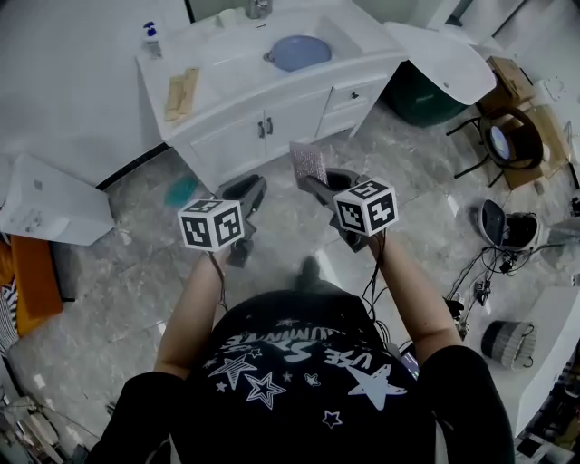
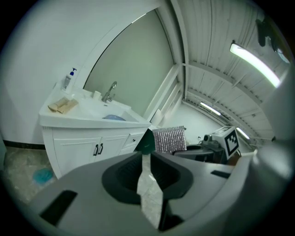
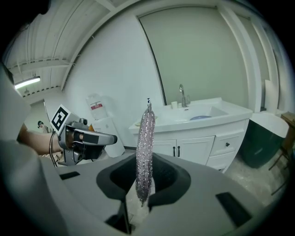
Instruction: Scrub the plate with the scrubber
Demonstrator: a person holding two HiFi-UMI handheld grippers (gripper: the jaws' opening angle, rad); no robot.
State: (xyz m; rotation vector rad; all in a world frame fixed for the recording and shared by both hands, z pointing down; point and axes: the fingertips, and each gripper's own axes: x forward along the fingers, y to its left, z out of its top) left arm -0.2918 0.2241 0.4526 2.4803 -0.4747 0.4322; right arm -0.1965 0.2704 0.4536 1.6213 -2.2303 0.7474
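Observation:
A blue plate point(image 1: 300, 52) lies in the sink of the white vanity point(image 1: 272, 109); it also shows in the left gripper view as the plate point(image 2: 114, 117) and in the right gripper view as the plate point(image 3: 201, 117). My right gripper point(image 1: 309, 181) is shut on a silver mesh scrubber point(image 1: 308, 163), which stands upright between its jaws as the scrubber point(image 3: 146, 147). My left gripper point(image 1: 256, 187) hangs beside it at the left, its jaws only a sliver apart and empty point(image 2: 146, 154). Both grippers are held over the floor, well short of the vanity.
On the counter stand a pump bottle point(image 1: 150, 38), a folded tan cloth point(image 1: 181, 92) and a faucet point(image 1: 258, 7). A dark green bin point(image 1: 426, 95) stands right of the vanity. A teal scrap point(image 1: 181, 190) lies on the marble floor; cables and gear point(image 1: 498, 245) crowd the right.

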